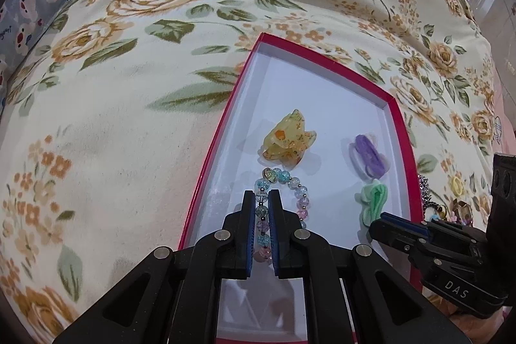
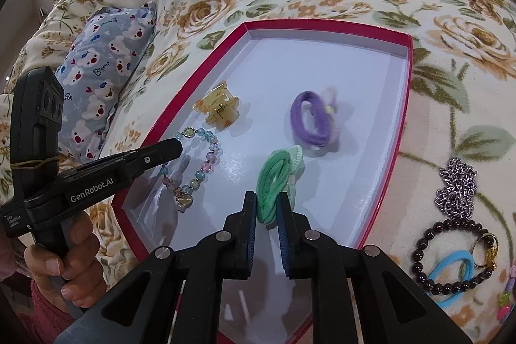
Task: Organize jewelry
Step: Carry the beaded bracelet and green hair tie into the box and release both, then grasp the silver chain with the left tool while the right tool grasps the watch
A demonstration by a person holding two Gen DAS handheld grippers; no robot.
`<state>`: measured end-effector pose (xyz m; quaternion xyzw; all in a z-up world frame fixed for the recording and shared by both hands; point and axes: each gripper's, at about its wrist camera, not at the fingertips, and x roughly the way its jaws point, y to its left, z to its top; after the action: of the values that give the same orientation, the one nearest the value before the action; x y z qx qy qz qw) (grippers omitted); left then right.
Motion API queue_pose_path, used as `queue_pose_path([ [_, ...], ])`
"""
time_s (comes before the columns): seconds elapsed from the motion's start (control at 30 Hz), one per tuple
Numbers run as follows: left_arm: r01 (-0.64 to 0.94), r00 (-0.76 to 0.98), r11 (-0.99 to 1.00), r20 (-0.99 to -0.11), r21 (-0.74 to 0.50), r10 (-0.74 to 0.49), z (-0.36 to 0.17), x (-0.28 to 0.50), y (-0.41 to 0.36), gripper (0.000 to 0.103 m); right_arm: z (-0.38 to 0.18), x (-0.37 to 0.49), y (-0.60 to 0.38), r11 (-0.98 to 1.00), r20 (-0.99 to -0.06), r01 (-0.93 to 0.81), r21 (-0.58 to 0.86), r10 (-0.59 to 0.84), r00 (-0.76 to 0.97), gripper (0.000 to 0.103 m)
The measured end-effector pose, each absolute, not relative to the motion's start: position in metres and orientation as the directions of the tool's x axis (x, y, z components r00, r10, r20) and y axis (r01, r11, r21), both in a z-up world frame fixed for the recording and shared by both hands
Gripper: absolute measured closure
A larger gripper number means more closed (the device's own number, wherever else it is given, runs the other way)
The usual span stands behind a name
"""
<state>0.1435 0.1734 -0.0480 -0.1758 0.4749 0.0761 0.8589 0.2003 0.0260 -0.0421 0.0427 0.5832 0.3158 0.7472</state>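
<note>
Beads of the pastel bracelet sit pinched in the left gripper, low over the red tray. Right gripper, narrow, straddles the green hair tie; lifting now could snag and drag it out.

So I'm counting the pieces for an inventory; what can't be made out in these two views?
- Pastel bead bracelet: left wrist view, near part hidden between the left claw fingers.
- Green hair tie: right wrist view, lower end hidden in the right claw.
- Small colourful charms: right wrist view, cut off by the edge, too small to identify.
- Silver chain: left wrist view, mostly hidden behind the red box wall.
</note>
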Motion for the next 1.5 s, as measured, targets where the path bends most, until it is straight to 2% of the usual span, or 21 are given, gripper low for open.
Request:
queue_pose_path([
  [0.17, -0.312, 0.527, 0.922, -0.849, -0.229, -0.032, -0.052, 0.145, 0.175, 0.095, -0.042, 0.2, 0.026, 0.795, -0.843, -0.42, 0.437, 0.525, 0.117, 0.082],
  [0.33, -0.328, 0.523, 0.918, -0.852, -0.224, -0.021, -0.052, 0.144, 0.176, 0.083, -0.039, 0.199, 0.026, 0.794, -0.843, -0.425, 0.434, 0.525, 0.12, 0.079],
  [0.67, -0.314, 0.539, 0.926, -0.842, -0.209, -0.007, -0.039, 0.135, 0.169, 0.081, -0.02, 0.193, 0.009, 0.797, -0.828, -0.417, 0.436, 0.537, 0.16, 0.078],
  [0.8, -0.306, 0.546, 0.929, -0.838, -0.207, -0.008, -0.032, 0.129, 0.164, 0.081, -0.009, 0.189, -0.007, 0.804, -0.82, -0.403, 0.437, 0.54, 0.189, 0.069],
  [0.97, -0.297, 0.56, 0.93, -0.828, -0.216, -0.014, -0.023, 0.12, 0.152, 0.079, 0.003, 0.182, -0.032, 0.823, -0.814, -0.368, 0.433, 0.532, 0.234, 0.069],
  [1.13, -0.253, 0.57, 0.942, -0.821, -0.218, -0.037, -0.015, 0.111, 0.128, 0.073, 0.012, 0.174, -0.061, 0.853, -0.819, -0.329, 0.406, 0.499, 0.284, 0.069],
  [1.5, -0.099, 0.56, 0.974, -0.821, -0.202, -0.113, -0.006, 0.109, 0.067, 0.073, 0.027, 0.148, -0.13, 0.906, -0.827, -0.24, 0.35, 0.419, 0.374, 0.069],
])
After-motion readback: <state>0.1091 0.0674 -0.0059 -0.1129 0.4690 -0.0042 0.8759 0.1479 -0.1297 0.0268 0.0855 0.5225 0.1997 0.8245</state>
